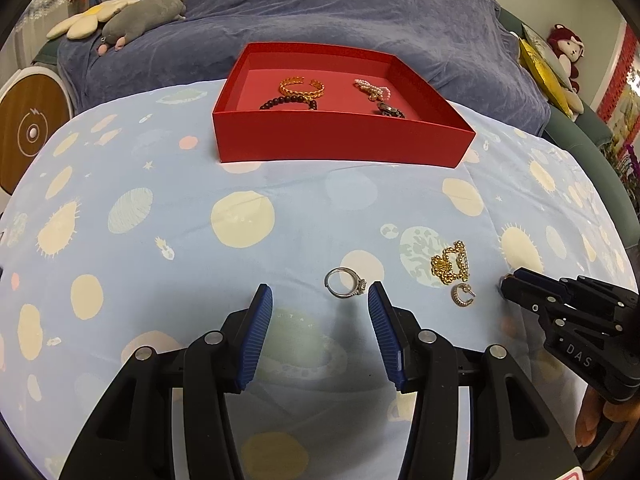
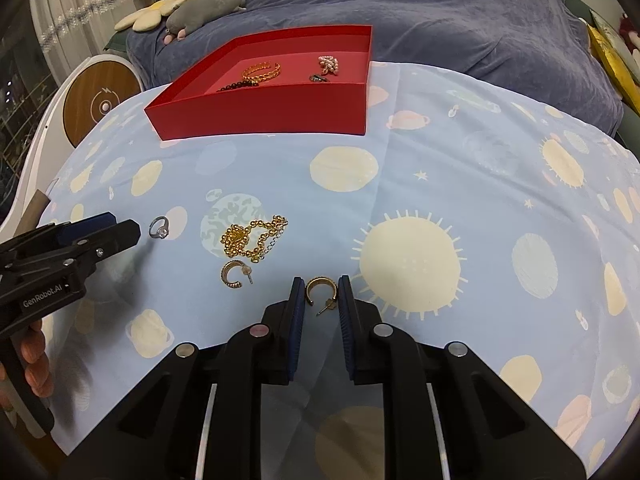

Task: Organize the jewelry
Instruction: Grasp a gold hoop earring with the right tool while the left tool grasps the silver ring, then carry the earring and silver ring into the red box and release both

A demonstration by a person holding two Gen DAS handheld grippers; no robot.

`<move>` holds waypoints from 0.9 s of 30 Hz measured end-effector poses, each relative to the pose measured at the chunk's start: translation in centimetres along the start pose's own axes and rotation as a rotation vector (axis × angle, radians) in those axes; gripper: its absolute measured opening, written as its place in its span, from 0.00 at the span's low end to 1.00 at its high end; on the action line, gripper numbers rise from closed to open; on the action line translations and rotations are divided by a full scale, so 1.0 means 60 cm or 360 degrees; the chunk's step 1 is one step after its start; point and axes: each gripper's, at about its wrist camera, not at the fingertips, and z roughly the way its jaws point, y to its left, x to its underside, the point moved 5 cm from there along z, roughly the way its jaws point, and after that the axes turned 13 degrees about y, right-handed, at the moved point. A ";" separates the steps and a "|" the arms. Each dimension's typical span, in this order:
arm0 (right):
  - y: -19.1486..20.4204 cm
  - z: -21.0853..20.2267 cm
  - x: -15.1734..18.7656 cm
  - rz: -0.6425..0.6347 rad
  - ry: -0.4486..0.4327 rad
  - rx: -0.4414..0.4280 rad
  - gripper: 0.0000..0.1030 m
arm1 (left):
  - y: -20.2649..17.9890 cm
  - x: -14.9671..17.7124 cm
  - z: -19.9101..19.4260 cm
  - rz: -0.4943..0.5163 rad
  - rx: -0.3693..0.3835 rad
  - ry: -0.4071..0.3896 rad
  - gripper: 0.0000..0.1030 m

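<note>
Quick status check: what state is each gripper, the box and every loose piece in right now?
Left gripper: open, silver stone ring on cloth at its fingertips.
Right gripper: jaws flanking gold hoop earring; contact unclear.
Second gold hoop earring: loose on cloth.
Gold bead bracelet: heaped on cloth.
Open red cardboard box: lidless, holds gold bangle, dark bead bracelet, pink pearl piece.

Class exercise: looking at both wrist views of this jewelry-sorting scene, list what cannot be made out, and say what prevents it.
- Left wrist view: the near part of the red box floor, behind its front wall.
- Left wrist view: the dark piece in the box, too small to identify.
- Right wrist view: whether the right gripper fingers touch the gold hoop earring.
</note>
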 end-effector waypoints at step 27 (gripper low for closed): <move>-0.013 -0.017 -0.001 0.0042 -0.0019 -0.0042 0.16 | -0.042 -0.011 0.036 0.0130 -0.0097 -0.0002 0.20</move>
